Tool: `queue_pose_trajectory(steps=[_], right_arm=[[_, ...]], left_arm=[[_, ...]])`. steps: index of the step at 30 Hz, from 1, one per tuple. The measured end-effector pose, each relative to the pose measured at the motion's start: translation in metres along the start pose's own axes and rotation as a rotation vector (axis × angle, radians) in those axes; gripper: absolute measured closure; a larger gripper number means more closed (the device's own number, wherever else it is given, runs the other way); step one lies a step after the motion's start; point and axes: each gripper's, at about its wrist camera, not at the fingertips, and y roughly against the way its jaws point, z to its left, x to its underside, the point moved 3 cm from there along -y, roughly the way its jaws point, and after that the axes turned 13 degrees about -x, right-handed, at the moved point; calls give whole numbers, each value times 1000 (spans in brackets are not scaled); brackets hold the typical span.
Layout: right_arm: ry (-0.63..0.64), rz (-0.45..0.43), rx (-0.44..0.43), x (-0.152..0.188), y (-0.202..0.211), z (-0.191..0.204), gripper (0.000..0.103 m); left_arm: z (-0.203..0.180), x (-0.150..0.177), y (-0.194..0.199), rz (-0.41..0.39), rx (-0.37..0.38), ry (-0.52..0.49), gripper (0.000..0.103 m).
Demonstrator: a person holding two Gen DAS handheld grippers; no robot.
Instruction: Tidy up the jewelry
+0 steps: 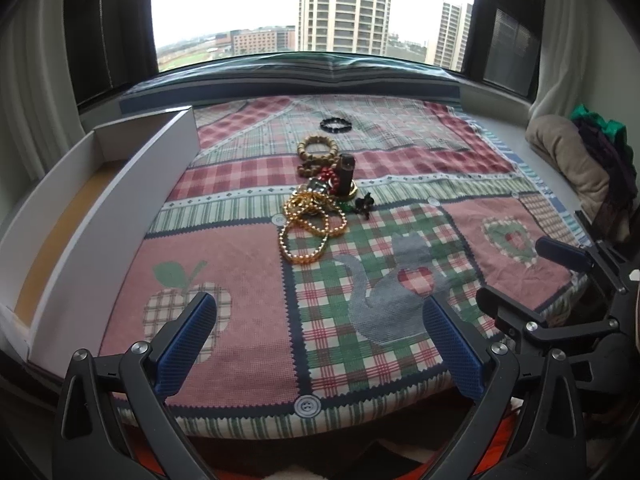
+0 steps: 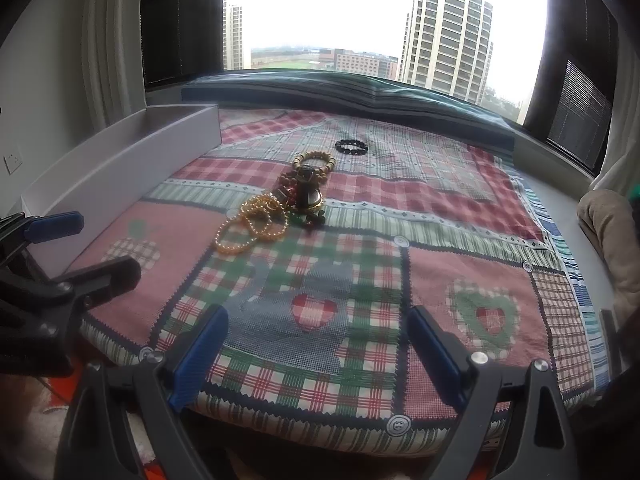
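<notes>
A tangle of jewelry [image 1: 320, 196] lies heaped in the middle of a patchwork quilt [image 1: 224, 340], well ahead of both my tools. Nearest me are loops of gold beads [image 1: 310, 226]. Behind them sit red beads, a dark upright cylinder [image 1: 346, 174] and a wooden bead bracelet [image 1: 316, 147]. A black bead bracelet [image 1: 336, 124] lies alone, farther toward the window [image 1: 312, 4]. Heaped like this, I judge the pieces are waiting to be sorted, and nothing has yet gone into the long white box [image 1: 120, 200] that stands open along the quilt's left edge, probably there to receive them.

My left gripper [image 1: 320, 344] hangs over the quilt's near edge with its blue fingers [image 1: 186, 344] spread wide, holding nothing. My right gripper [image 2: 316, 360] is the same, wide apart and empty, likely ready for a first pick.

The left view looks down into the box, showing a tan floor and nothing I can make out inside; the right view sees only its outer wall. The left view also shows folded cloth [image 1: 576, 160] at the far right. The right view shows a wall socket [image 2: 13, 162] at the far left. Each view catches the other tool at its side.
</notes>
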Motion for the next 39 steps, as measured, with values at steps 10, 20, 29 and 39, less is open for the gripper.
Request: queue_pose_trajectory(steps=[10,20,29,39], right_arm=[[-2,-4,3,-1,1,0,10],[-5,0,2,1,2,0,10],[-6,4,3,1,0,1,10],[-10,9,1,2,-2,1,10]], left_arm=[[1,1,4,-12,2,-1,0],[3,1,4,-2,7,9,0],[5,1,3,0,9,11,0],[4,2,1,8,9,14,0]])
